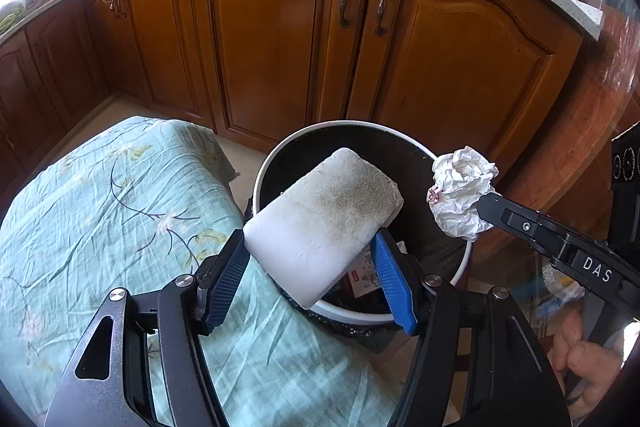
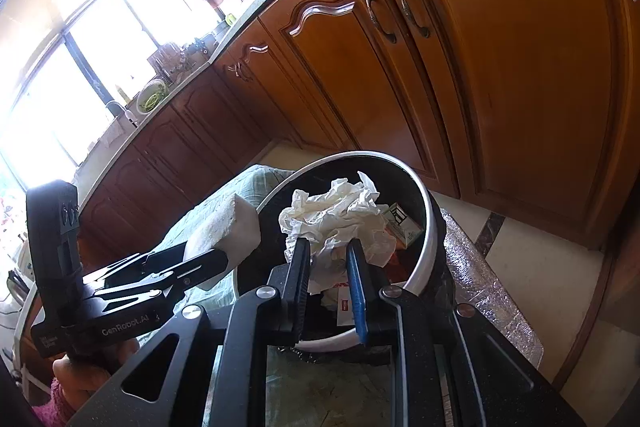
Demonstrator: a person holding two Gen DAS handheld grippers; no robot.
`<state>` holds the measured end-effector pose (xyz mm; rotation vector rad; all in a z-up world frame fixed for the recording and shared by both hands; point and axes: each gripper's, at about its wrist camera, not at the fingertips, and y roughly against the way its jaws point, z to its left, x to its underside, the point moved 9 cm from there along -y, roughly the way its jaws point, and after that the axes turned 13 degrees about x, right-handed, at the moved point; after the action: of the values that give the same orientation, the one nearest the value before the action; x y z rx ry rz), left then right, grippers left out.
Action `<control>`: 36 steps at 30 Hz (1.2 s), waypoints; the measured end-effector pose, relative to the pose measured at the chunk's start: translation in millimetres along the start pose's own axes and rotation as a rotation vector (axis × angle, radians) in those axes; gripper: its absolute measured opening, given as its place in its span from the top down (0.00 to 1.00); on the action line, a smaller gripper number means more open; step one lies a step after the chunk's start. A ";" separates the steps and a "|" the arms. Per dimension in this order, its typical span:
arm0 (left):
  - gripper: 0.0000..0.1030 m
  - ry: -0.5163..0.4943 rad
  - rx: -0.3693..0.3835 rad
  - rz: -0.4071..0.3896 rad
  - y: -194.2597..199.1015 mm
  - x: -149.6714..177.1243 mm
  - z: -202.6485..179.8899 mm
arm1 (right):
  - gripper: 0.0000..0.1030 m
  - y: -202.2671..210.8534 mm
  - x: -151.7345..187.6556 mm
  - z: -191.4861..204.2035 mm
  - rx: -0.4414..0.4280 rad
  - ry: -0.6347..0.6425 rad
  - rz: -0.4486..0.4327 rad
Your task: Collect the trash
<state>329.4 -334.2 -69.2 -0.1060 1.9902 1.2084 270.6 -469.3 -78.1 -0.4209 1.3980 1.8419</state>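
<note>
My left gripper (image 1: 312, 259) was clamped on a white foam block (image 1: 324, 223), blue pads pressing both long sides, block's top face dirty and speckled grey toward its far end; it tilted up and hung over the near rim of the trash bin (image 1: 420, 141). Bin was round, white rim, black liner, and sat on the floor in front of the wooden cabinet doors (image 1: 276, 39). My right gripper (image 2: 329, 251) was closed tight on a crumpled white paper wad (image 2: 340, 215), jaws narrow, wad bulging above the fingertips. In the right wrist view the wad sat over the bin's mouth; in the left wrist view it appeared at the bin's right rim, so exact placement over the opening I couldn't tell. Inside the bin, a small printed carton (image 2: 402, 225) and some paper with red print (image 2: 344, 301) were visible. Table with a pale green floral cloth (image 1: 120, 195) stood just beside the bin on the left, cloth edge touching the liner
</note>
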 end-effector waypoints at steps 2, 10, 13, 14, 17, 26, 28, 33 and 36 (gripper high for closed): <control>0.38 -0.003 -0.005 0.008 -4.8 -1.9 -1.0 | 0.81 -3.4 -0.4 -2.3 0.000 0.000 0.011; 0.38 -0.020 -0.016 0.044 -22.9 -0.3 -7.1 | 0.81 -16.2 -1.9 -4.4 0.006 0.020 0.048; 0.37 -0.017 -0.017 0.053 -26.2 1.6 -6.7 | 0.79 -21.1 -1.3 -1.8 0.010 0.033 0.058; 0.37 -0.015 -0.017 0.056 -27.2 2.2 -6.4 | 0.78 -22.7 -0.9 -1.4 0.010 0.035 0.062; 0.34 -0.019 -0.016 0.067 -28.9 2.9 -6.4 | 0.74 -28.9 -2.2 -1.5 0.014 0.037 0.073; 0.29 -0.008 -0.011 0.047 -14.3 4.4 -2.5 | 0.49 -14.0 -1.4 -8.1 0.004 -0.024 0.036; 0.28 0.013 -0.002 0.037 -7.4 8.5 0.4 | 0.44 -7.6 0.4 -7.2 -0.004 -0.038 0.026; 0.28 0.068 0.025 -0.014 16.8 20.8 9.1 | 0.28 16.2 10.7 -1.3 -0.027 -0.076 -0.022; 0.28 0.112 0.038 -0.053 35.2 34.0 17.0 | 0.22 30.4 19.5 7.1 -0.043 -0.093 -0.047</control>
<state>300.5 -291.2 -70.4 -0.2100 2.0924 1.1528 236.9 -458.5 -68.4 -0.3819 1.2776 1.8325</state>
